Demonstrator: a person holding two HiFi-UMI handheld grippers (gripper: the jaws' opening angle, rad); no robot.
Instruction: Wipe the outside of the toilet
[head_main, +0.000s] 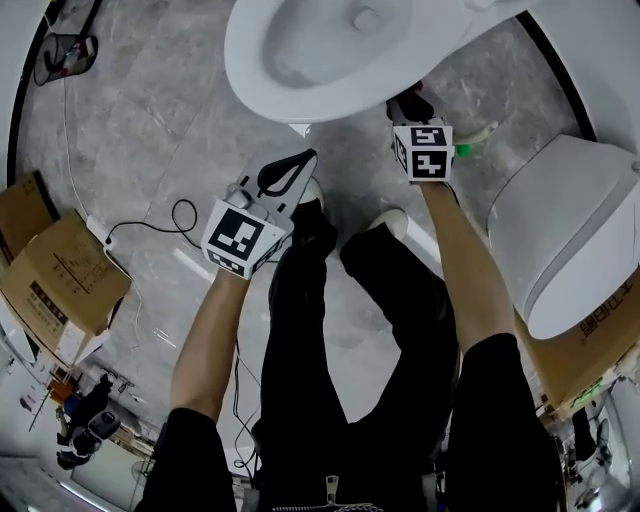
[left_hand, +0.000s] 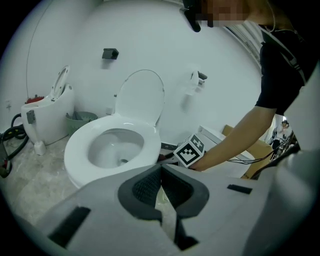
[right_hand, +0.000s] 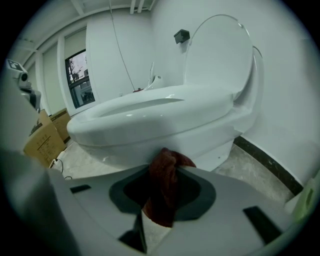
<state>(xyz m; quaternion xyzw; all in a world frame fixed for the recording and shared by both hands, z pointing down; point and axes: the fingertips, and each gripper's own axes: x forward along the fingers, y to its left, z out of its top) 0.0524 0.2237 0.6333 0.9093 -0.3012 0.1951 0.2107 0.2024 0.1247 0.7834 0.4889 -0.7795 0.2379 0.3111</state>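
Marble floor (head_main: 150, 130), white toilet (head_main: 300, 50); right claw (right_hand: 162, 167) pinching red cloth (right_hand: 164, 187), left claw (left_hand: 161, 177) pressed together; box (head_main: 600, 345) print illegible.

toilet (head_main: 250, 70) ahead, boxes (head_main: 60, 275) left, bin (left_hand: 80, 123) perhaps behind

Person in black short-sleeved top (head_main: 185, 450), black trousers (head_main: 400, 330) and white shoes (head_main: 392, 222); left claw (head_main: 298, 162) and right claw (head_main: 408, 103) are pale grey with dark textured pads (left_hand: 145, 187), each bearing a white cube (head_main: 240, 238) of black square markers.
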